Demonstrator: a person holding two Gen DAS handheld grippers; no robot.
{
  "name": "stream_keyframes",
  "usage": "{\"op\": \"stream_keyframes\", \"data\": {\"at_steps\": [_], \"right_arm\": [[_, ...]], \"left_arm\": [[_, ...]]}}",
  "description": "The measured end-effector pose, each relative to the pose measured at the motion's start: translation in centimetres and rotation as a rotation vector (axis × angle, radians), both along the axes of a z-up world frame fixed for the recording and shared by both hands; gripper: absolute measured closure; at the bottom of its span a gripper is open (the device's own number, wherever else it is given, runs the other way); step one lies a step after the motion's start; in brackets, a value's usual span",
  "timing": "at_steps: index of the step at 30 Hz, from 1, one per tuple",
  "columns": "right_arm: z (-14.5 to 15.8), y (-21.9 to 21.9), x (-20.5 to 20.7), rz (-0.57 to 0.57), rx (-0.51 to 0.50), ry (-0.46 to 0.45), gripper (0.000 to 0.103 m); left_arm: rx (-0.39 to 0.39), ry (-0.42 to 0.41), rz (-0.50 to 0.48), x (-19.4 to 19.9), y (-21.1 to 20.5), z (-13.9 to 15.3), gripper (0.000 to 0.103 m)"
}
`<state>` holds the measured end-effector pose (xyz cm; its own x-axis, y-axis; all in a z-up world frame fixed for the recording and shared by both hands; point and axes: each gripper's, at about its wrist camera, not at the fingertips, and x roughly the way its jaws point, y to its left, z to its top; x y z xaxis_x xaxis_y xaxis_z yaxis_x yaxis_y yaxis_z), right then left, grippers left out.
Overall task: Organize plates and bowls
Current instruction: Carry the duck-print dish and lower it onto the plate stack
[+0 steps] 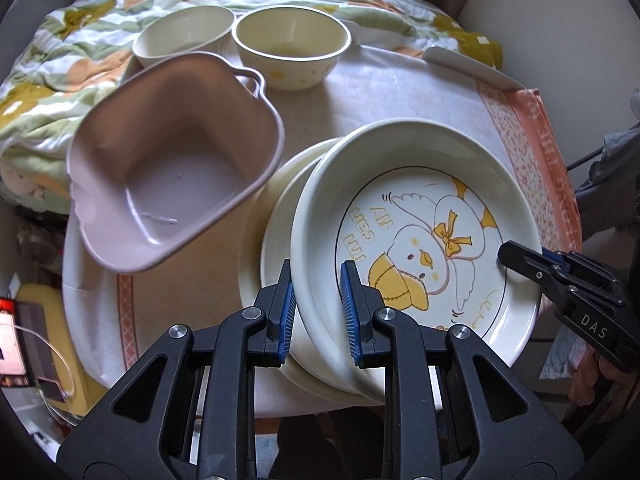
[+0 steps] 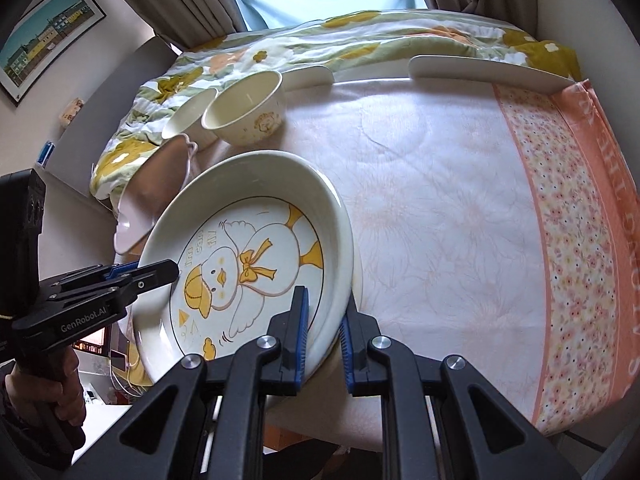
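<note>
A cream plate with a yellow duck drawing [image 1: 420,240] [image 2: 248,248] is held at two opposite rims. My left gripper [image 1: 317,268] [image 2: 170,270] is shut on its left rim, and my right gripper [image 1: 508,252] [image 2: 326,296] is shut on its right rim. Under the duck plate lie other cream plates [image 1: 276,208], whose edges show on the left. A pink square bowl with handles [image 1: 172,160] [image 2: 156,196] sits to the left of the plates. Behind it stand two cream bowls [image 1: 292,48] [image 1: 184,36] [image 2: 244,108].
The table wears a white and pink flowered cloth [image 2: 460,200] with low white rails [image 2: 480,68] at its far edge. A bed with a floral quilt [image 1: 80,40] lies behind. A hand [image 2: 60,384] holds the left gripper's grip.
</note>
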<state>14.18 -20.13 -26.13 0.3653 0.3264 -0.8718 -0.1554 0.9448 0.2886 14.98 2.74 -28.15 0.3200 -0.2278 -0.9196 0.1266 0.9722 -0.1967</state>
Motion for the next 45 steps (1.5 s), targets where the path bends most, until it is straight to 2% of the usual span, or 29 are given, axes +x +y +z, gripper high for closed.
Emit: {"op": "stream_keyframes", "data": {"at_steps": [10,18,22,26,30,38,45], "right_arm": [[-1.0,-0.7,-0.9,-0.034,-0.022,-0.006,0.089],[-1.0,0.1,-1.2,-0.014,-0.061,-0.030,0.089],[-1.0,0.5,-1.2,-0.009,-0.079,-0.037,0.089],[-1.0,0.7,-1.2,-0.007,-0.091,-0.048,0.089],[-1.3,0.8,-1.1,-0.007,-0.086,-0.048,0.089],[-1.6,1.4,-1.1,-0.001,-0.093,-0.047,0.090],[-1.7,2.1,-1.1,-0.005,-0.156,-0.073,0.090]], "left_arm": [[-0.015,0.036,-0.011,0.1,-1.2,-2.1,0.083],[0.082,-0.003,-0.035,0.0,-2.3,-2.3,0.083],[0.223,-0.069,-0.086,-0.3,-3.9,-2.0,0.083],[0.319,-0.108,-0.109,-0.4,-4.8,-1.8,0.084],[0.454,-0.169,-0.147,-0.8,-6.2,-1.5,0.084],[0.466,-0.178,-0.136,-0.6,-5.8,-1.7,0.085],[0.471,-0.183,-0.132,-1.0,-5.7,-1.7,0.085]]}}
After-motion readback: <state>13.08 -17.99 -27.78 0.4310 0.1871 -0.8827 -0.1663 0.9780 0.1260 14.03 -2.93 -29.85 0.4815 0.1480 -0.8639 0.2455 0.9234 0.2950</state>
